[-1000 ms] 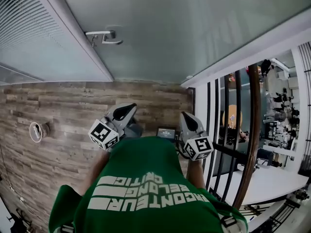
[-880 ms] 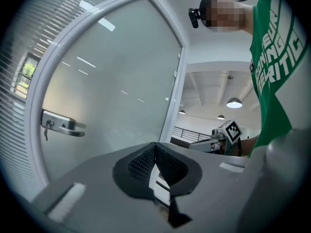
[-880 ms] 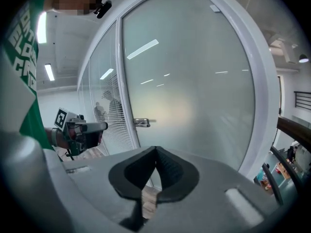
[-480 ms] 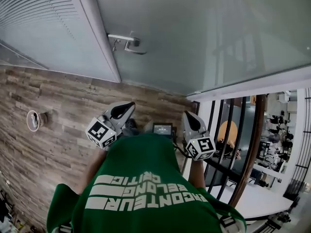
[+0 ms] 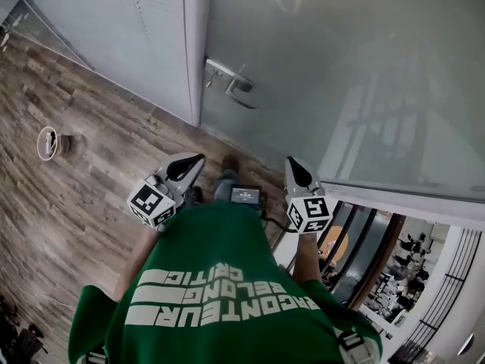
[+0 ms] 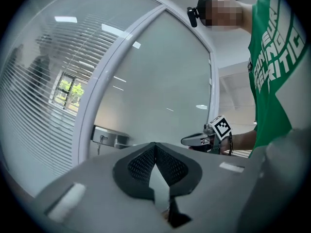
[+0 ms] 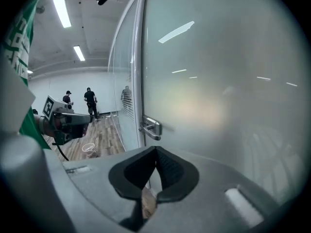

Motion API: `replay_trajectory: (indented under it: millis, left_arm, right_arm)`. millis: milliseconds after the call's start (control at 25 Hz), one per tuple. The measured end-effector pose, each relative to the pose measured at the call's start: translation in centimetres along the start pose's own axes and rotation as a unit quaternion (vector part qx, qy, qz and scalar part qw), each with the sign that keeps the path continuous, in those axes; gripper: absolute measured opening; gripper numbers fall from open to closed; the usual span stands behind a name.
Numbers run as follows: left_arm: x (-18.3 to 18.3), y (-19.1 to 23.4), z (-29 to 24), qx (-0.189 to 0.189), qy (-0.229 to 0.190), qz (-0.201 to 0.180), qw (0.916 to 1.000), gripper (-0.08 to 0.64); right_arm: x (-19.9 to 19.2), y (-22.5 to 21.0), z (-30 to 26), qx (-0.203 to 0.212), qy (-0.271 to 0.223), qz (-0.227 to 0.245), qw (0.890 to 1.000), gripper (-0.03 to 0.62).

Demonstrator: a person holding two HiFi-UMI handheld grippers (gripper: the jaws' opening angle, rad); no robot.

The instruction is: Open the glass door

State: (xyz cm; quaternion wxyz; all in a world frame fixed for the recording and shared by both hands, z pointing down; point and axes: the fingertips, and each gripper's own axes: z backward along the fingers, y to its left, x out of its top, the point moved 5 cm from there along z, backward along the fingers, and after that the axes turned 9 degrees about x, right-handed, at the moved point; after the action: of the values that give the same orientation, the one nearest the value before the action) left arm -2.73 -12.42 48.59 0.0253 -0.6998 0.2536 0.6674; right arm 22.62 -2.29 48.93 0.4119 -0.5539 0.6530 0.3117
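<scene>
The frosted glass door (image 5: 341, 74) fills the upper right of the head view. Its metal lever handle (image 5: 231, 84) sits by the white frame post (image 5: 198, 44). The handle also shows in the left gripper view (image 6: 109, 139) and the right gripper view (image 7: 151, 128). My left gripper (image 5: 198, 158) and right gripper (image 5: 289, 160) are held side by side in front of my chest, both short of the door and touching nothing. Each has its jaws shut and empty. The handle lies ahead, between them.
Left of the post is a glass panel with blinds (image 5: 129, 21). A round white object (image 5: 48, 142) sits on the wood floor (image 5: 91, 203) at the left. A dark railing (image 5: 364, 256) runs at the lower right. Two people (image 7: 90, 101) stand far off.
The head view has swung towards the door: the handle has shifted from upper left to nearer centre. Both grippers moved along with the body and stayed shut.
</scene>
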Motion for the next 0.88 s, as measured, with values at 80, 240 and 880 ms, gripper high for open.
replay_trajectory:
  millis: [80, 240, 880]
  left_arm:
    - [1.2, 0.6, -0.5, 0.027, -0.008, 0.001, 0.9996, 0.015]
    - [2.5, 1.8, -1.1, 0.072, -0.022, 0.002, 0.9972, 0.015]
    - [2.0, 3.7, -0.2, 0.207, -0.065, 0.01, 0.9761, 0.015]
  right_arm:
    - [1.1, -1.3, -2.8, 0.021, 0.024, 0.027, 0.999, -0.006]
    - [2.9, -1.8, -8.3, 0.079, 0.079, 0.095, 0.989, 0.061]
    - [2.5, 0.1, -23.8, 0.196, 0.307, 0.253, 0.896, 0.109]
